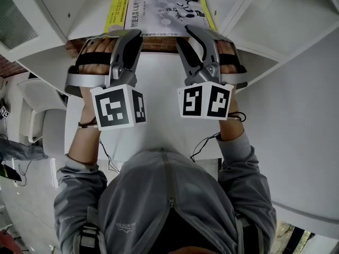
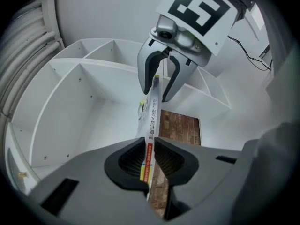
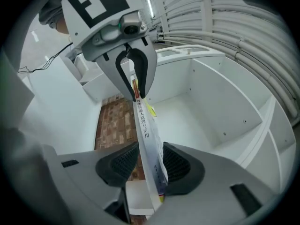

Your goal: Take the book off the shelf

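Observation:
A thin white book [image 1: 161, 7] with yellow edges lies in a white shelf compartment [image 1: 85, 20], its spine towards me. My left gripper [image 1: 128, 36] holds the spine's left end. In the left gripper view the spine [image 2: 152, 116] runs between the pads and both press on it, so this gripper [image 2: 149, 146] is shut on the book. My right gripper [image 1: 192, 33] is at the spine's right end. In the right gripper view the book [image 3: 143, 121] passes between the jaws of this gripper [image 3: 147, 158]. It leans on one pad with a gap at the other, so the gripper is open.
White dividers [image 2: 79, 67] wall the compartments on both sides and above. A brick-patterned surface [image 2: 180, 125] shows below the book. Ribbed white tubes [image 3: 225, 18] run past the shelf's right side. A cable [image 1: 204, 142] hangs from my right wrist.

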The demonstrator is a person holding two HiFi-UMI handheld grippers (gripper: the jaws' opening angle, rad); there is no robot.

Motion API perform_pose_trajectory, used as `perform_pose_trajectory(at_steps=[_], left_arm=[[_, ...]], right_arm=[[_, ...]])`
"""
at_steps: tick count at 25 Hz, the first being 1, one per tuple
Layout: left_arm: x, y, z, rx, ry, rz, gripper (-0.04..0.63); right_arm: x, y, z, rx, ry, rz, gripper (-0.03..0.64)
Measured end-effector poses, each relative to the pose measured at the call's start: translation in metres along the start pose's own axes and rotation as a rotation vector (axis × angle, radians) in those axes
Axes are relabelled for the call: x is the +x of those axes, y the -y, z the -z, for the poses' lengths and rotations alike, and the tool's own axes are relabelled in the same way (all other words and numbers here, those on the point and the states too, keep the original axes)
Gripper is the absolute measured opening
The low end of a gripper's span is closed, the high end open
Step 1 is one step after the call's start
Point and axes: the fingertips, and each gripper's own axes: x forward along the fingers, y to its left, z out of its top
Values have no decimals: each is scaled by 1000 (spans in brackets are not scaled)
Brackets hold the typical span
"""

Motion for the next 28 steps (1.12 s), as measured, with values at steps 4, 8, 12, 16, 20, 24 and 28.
perform_pose_trajectory(at_steps=[4, 8, 12, 16, 20, 24, 28], left_arm=[[3, 4, -3, 10, -21, -9, 66], [9, 9, -3, 15, -34, -10, 66], [6, 3, 0, 29, -43, -39, 75], [14, 1, 9, 78, -86, -59, 199], [27, -1, 13, 89, -96, -60, 230], [50, -7, 15, 91, -107, -92, 230], [69, -11, 17, 100, -118, -111, 230]], right_arm=[[18, -1, 14, -56, -14, 5, 160], [25, 0, 19, -87, -8, 33, 111], [20, 1, 11, -152, -6, 50, 93], [13, 3, 3, -173, -2, 53, 89], [6, 6, -3, -174, -4, 36, 89], [8, 5, -1, -178, 0, 17, 89], [10, 2, 0, -179, -1, -6, 87]])
